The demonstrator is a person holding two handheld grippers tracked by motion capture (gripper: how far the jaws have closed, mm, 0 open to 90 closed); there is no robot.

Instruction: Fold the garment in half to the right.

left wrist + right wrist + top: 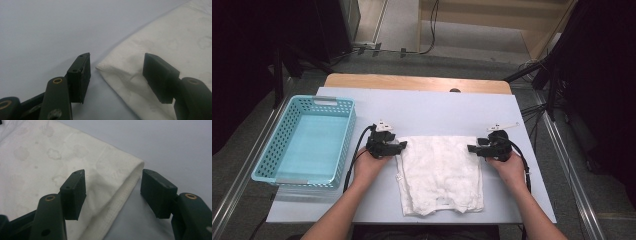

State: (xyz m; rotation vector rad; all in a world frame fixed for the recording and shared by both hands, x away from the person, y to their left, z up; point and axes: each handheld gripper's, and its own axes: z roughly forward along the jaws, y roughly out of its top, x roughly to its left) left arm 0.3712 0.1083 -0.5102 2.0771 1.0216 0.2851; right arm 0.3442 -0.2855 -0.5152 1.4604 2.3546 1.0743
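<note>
High view: both hand-held grippers, left [402, 145] and right [471, 148], jaws parted and gripping nothing, bracket the far corners of a white folded cloth [441, 172], seemingly poised for a symmetrical pinch.

High view: fixed above the person's side, faces forward and down; far enough to take in the whole counter [427, 107].
Left gripper view: rides on the left tongs [116, 75], looks along the jaws, very near the white cloth [180, 47] at its corner.
Right gripper view: rides on the right tongs [112, 191], equally near, at the opposite corner.
Shared: cloth and counter top appear in all three views.
</note>
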